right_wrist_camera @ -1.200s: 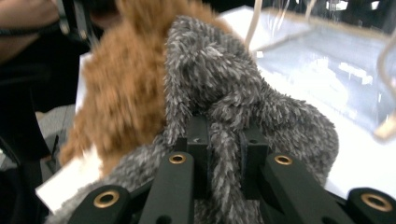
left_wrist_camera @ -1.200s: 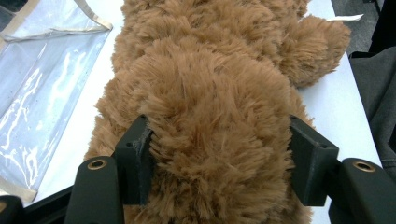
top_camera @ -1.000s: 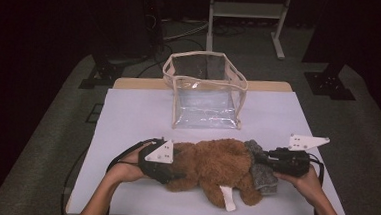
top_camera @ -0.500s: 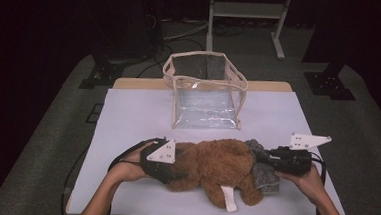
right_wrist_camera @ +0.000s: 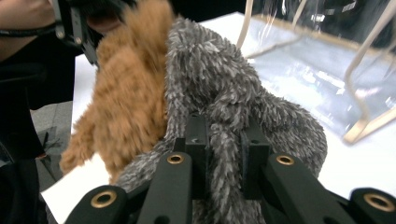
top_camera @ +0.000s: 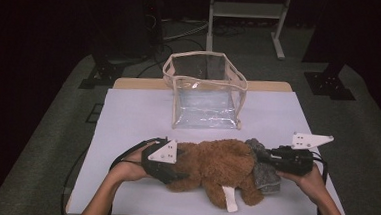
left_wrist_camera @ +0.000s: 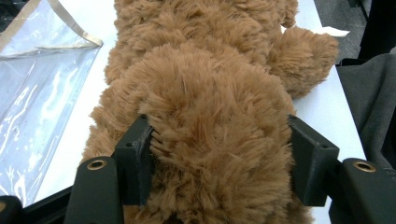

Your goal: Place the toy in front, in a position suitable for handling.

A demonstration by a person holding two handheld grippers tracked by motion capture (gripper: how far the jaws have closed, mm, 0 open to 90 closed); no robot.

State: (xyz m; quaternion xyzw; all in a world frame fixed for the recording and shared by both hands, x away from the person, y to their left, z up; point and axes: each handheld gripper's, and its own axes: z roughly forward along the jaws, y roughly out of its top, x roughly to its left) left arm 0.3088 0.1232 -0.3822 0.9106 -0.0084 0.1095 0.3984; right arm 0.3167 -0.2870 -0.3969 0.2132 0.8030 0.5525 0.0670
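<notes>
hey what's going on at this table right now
A person is gripping a brown plush toy lying on the table with two handheld grippers. The left gripper clamps its brown fur at one end; the right gripper pinches its grey part at the other. A clear open bag stands just behind it.
</notes>
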